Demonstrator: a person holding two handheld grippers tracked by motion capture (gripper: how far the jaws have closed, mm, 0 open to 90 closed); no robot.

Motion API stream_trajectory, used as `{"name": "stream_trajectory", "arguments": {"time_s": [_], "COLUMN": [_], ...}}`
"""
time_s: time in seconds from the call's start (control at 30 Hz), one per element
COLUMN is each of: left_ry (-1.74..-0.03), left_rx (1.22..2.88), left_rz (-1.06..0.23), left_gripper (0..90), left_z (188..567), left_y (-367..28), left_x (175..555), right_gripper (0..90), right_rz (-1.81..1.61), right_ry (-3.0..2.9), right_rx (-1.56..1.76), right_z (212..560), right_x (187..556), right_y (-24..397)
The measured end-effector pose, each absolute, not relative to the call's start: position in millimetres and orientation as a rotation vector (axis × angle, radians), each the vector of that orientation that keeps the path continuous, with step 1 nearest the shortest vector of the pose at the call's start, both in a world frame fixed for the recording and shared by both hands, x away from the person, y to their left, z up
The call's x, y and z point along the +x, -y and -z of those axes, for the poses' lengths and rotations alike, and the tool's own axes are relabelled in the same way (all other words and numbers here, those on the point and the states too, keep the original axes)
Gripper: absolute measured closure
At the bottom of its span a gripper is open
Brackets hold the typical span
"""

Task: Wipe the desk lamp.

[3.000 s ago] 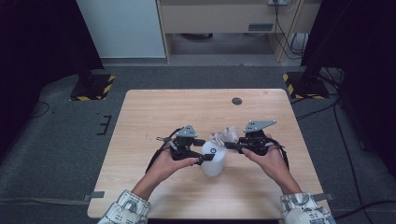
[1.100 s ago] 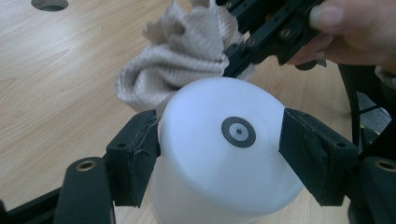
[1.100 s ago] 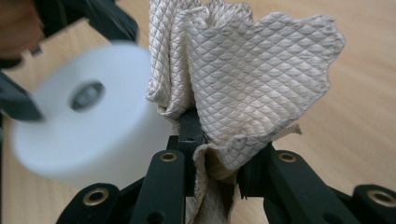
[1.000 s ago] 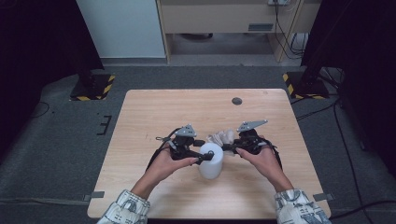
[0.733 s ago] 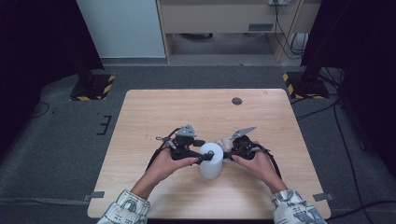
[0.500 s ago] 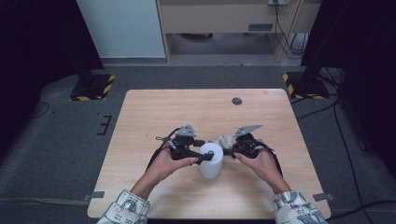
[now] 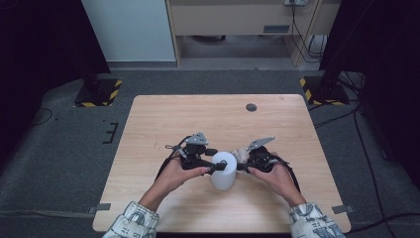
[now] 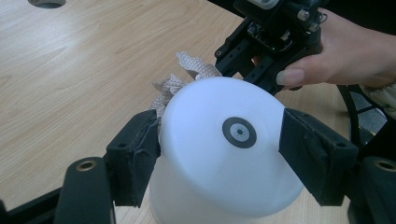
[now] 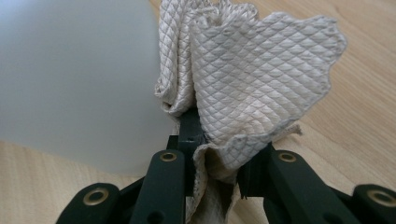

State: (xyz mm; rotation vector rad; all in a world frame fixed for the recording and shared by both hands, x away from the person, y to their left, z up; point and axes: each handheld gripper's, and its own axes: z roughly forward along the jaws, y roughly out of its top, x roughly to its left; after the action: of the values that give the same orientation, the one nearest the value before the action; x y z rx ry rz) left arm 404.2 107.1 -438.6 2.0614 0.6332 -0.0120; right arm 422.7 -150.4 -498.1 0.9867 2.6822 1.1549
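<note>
Since three seconds ago the right gripper (image 7: 240, 164) has moved left, closer to the white cup (image 7: 223, 171), and its cloth (image 7: 241, 155) now touches the cup's right side. The cup itself has turned more upright; before, it lay more tilted between the two tools.

The cup stands upside down on the wooden table (image 7: 148, 134), in the near middle part, with its flat bottom up. In the left gripper view a small round grey mark sits in the middle of this bottom. The left gripper (image 8: 219, 151) holds the cup (image 8: 224, 158): one black pad (image 8: 137, 156) presses on one side of it and the other pad on the opposite side, so the jaws stand fairly wide around it.

The right gripper (image 9: 212, 161) is closed on the cloth (image 9: 252, 84), a beige piece with a diamond pattern, which bunches up above the jaws. In that view the cup (image 9: 74, 70) is a blurred white wall just left of the cloth.

The left hand (image 7: 173, 173) and the right hand (image 7: 277, 176) come from the near edge, with patterned sleeves (image 7: 131, 223). A small dark round hole (image 7: 251, 107) is in the table at the far right side, well apart from the cup.
</note>
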Motion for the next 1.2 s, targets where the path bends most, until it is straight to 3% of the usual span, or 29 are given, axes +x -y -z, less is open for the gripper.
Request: {"name": "stream_trajectory", "arguments": {"time_s": [0.27,0.57,0.8,1.07,1.2], "left_ry": [-0.632,-0.633,-0.634,-0.634,-0.633], "left_rx": [2.064,2.065,2.065,2.065,2.066], "left_rz": [0.009,0.008,0.008,0.009,0.005], "left_gripper": [28.5,28.6,28.6,28.6,28.7], "left_z": [438,438,438,438,438], "left_y": [-107,-106,-106,-106,-106], "left_x": [404,404,404,404,404], "right_gripper": [74.9,75.0,75.2,75.3,75.3], "right_rz": [-1.315,-1.171,-1.373,-1.289,-1.432], "right_ry": [-2.582,-2.674,-2.595,-2.672,-2.603], "right_rx": [0.945,0.979,0.985,1.014,0.994], "right_z": [465,493,481,502,486], "right_x": [407,414,427,436,436], "right_y": [164,156,155,145,150]}}
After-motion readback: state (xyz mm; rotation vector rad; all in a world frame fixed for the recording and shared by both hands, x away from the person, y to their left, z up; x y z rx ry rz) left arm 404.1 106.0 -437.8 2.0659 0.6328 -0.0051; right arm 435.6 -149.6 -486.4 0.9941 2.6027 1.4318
